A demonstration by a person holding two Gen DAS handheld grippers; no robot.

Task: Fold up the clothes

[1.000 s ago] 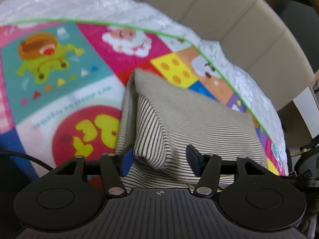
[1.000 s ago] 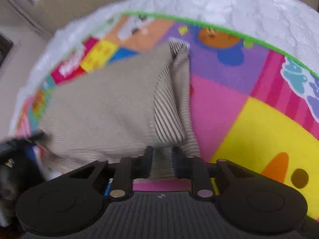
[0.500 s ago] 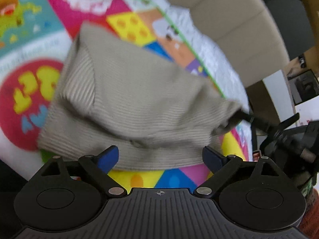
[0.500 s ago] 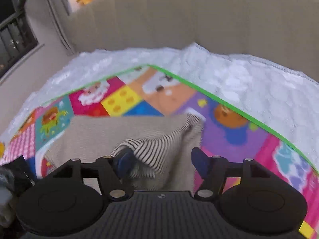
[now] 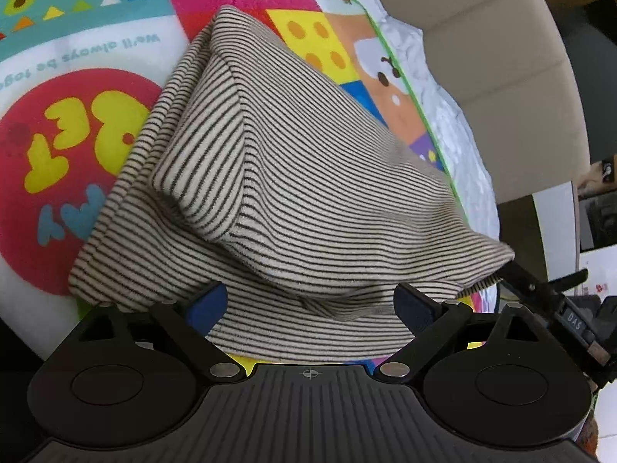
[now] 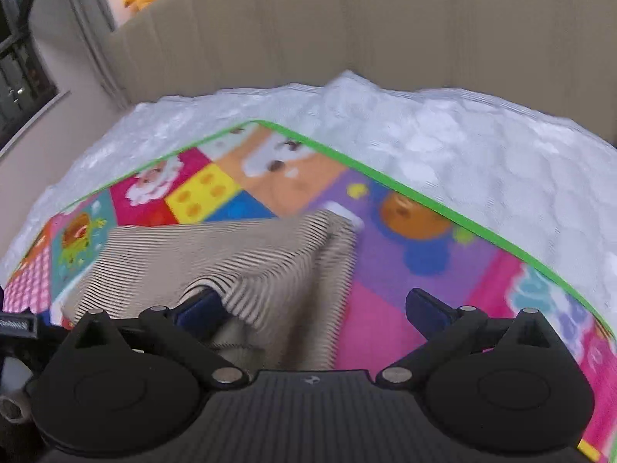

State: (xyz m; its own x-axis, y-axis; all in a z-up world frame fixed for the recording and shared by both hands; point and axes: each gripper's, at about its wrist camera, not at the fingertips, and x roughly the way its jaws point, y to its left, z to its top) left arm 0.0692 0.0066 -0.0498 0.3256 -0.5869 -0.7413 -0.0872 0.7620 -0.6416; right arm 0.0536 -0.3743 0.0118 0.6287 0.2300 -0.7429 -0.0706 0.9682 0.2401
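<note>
- Beige knit garment with thin dark stripes (image 5: 293, 177) lies in a rough folded bundle on the bright patchwork cartoon play mat (image 5: 77, 123), towards the mat's right, green-bordered edge. The mat sits on a white textured cover (image 6: 462, 146) with a tan padded backrest (image 6: 385, 31) at the far side.
- Left gripper (image 5: 312, 303): jaws wide apart. They have just been opening. The near hem of the garment sits between the blue pads, and neither pad presses on it.
- Right gripper (image 6: 316, 308): jaws also spread wide, just been opening. One folded corner drapes against the left blue pad; the right pad hangs over bare pink mat. No clamp.
- My read: both corners were let go so the top layer drops onto the lower one. This is the release at the end of a fold pass.
- Top layer is humped, not flat, and the right corner sticks out past the lower layer. It probably needs smoothing or another fold.
- In the left view the other gripper's finger (image 5: 540, 289) shows at that right corner.
- Risk: the corner lying on the right gripper's left pad may drag when that hand pulls away.
</note>
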